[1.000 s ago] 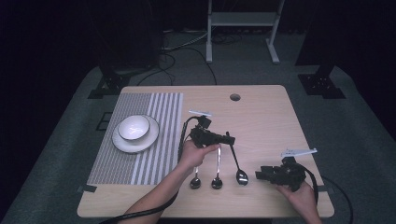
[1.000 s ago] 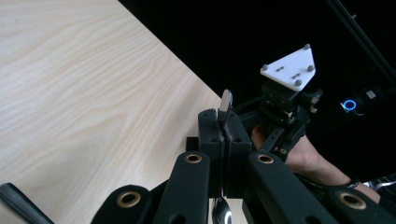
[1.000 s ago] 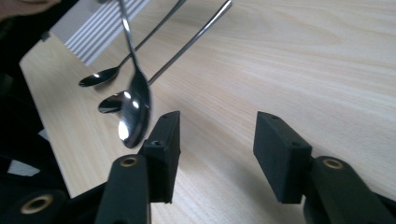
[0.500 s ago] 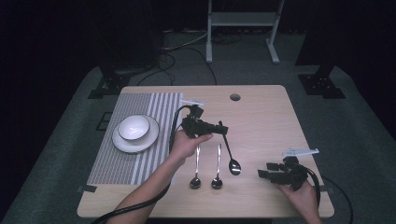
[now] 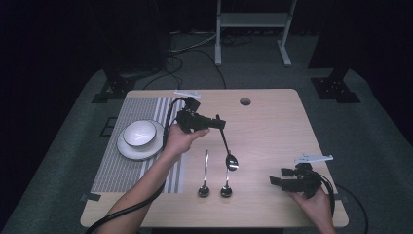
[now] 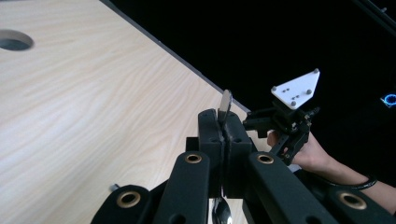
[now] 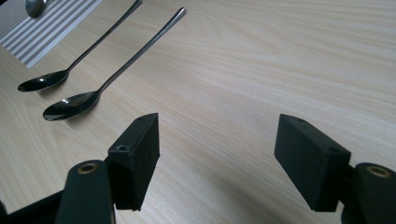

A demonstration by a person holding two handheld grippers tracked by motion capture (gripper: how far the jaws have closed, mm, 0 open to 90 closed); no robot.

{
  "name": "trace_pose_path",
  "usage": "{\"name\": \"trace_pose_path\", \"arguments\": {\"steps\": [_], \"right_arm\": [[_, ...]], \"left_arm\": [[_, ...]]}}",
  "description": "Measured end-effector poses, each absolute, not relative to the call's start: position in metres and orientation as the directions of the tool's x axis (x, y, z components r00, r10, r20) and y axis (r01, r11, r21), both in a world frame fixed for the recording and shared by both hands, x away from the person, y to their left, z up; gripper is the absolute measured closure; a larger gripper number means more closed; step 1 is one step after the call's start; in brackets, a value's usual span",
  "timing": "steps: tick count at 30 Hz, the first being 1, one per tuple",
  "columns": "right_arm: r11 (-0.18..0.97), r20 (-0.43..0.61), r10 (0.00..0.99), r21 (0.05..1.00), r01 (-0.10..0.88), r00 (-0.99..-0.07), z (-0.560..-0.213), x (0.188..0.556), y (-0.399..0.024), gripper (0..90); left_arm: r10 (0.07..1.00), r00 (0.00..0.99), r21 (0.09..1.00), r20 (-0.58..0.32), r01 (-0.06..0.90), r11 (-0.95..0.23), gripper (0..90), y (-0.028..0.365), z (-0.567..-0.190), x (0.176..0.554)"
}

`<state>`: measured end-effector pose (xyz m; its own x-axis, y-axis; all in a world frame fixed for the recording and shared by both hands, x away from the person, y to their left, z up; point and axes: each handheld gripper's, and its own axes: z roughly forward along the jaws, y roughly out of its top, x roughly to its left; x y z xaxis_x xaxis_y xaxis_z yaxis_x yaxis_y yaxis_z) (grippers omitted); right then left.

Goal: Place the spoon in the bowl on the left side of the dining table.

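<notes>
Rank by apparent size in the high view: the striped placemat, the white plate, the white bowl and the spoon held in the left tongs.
1. Grey-and-white striped placemat, largest.
2. Round white plate.
3. White bowl with a dark rim, sitting on the plate.
4. Shiny metal spoon, thinnest; it is lifted nearer the camera, so its length against the bowl is unsure.

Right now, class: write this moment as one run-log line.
left claw: shut on spoon, lifted off table | right claw: open, empty | two spoons lying flat
</notes>
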<state>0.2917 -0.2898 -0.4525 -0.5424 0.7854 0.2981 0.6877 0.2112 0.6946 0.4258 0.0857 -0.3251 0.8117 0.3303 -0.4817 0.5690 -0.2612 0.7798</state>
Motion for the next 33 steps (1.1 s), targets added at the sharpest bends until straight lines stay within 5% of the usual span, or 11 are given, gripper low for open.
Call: {"name": "trace_pose_path", "arguments": {"steps": [33], "right_arm": [[0.215,0.303,0.782,0.69,0.691,-0.545,-0.453,0.292,-0.287,29.7]], "left_arm": [[0.54,0.74,0.791,-0.401,0.577,-0.203,89.0,0.182,-0.288,0.45]]}}
